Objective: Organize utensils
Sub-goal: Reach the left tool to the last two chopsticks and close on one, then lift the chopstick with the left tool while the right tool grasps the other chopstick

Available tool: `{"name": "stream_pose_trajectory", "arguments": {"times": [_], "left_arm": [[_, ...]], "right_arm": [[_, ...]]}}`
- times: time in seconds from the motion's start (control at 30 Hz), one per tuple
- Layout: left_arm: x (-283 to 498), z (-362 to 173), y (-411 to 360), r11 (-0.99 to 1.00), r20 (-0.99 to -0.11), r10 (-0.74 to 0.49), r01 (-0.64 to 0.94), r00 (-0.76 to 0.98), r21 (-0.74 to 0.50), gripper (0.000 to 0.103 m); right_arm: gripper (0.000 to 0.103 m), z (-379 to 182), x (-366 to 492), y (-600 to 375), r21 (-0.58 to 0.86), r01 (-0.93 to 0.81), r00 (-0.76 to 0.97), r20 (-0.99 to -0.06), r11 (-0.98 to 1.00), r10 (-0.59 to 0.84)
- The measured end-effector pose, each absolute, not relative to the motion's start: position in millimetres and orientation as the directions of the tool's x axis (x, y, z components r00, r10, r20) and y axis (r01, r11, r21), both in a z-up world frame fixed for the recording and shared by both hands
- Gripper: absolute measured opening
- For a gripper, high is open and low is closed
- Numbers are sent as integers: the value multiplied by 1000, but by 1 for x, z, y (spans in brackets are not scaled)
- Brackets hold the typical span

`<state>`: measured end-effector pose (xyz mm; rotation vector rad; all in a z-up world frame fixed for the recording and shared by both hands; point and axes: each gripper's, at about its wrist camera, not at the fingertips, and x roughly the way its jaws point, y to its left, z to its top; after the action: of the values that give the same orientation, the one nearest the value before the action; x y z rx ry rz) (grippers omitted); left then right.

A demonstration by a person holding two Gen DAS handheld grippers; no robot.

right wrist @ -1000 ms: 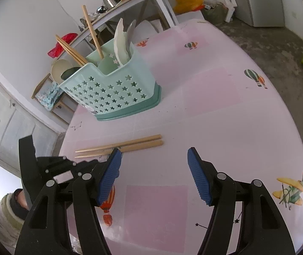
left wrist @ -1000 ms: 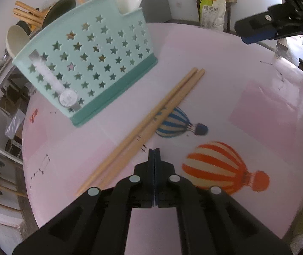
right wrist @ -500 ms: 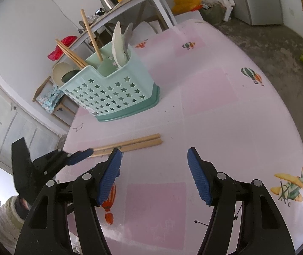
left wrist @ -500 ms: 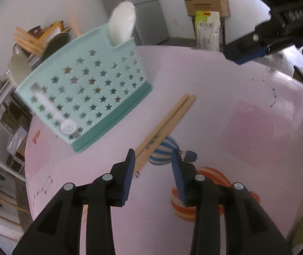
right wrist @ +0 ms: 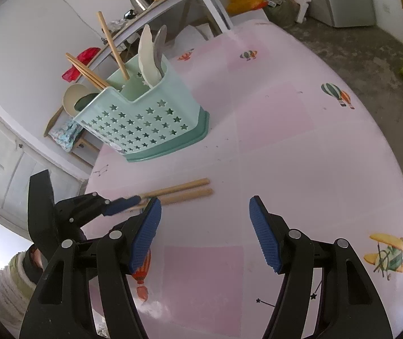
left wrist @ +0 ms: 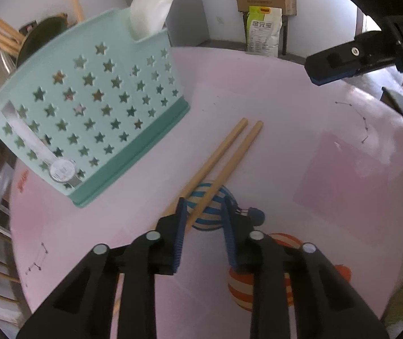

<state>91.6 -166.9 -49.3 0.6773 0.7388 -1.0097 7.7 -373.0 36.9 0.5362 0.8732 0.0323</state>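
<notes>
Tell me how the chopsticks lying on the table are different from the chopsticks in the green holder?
The loose chopsticks lie flat on the pink table; the holder chopsticks lean at angles in the green holder. The loose chopsticks lie side by side; the holder chopsticks splay apart. The left gripper is open around the loose chopsticks; nothing is at the holder chopsticks. All look like plain light wood.

My left gripper (left wrist: 203,217) hides the chopsticks' (left wrist: 224,155) near ends. Basket (left wrist: 88,121) label too blurred to read; its stored utensils mostly hidden behind the wall.
</notes>
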Motion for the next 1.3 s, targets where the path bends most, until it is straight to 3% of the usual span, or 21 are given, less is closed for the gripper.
{"name": "stream_pose_trajectory", "arguments": {"times": [0.33, 0.63, 1.1, 1.3], "left_arm": [[74, -46, -152, 356, -850, -463, 931, 252, 82, 18], [71, -43, -147, 412, -873, -463, 909, 154, -58, 18], [65, -44, -214, 341, -884, -428, 940, 185, 32, 18], [70, -42, -229, 366, -893, -409, 930, 186, 27, 5]], "right_arm": [[62, 39, 2, -375, 464, 193, 657, -716, 865, 237], [62, 40, 1, -375, 474, 190, 666, -706, 860, 241], [62, 36, -8, -391, 494, 228, 682, -696, 839, 224], [62, 37, -12, -396, 503, 236, 692, -688, 832, 220]]}}
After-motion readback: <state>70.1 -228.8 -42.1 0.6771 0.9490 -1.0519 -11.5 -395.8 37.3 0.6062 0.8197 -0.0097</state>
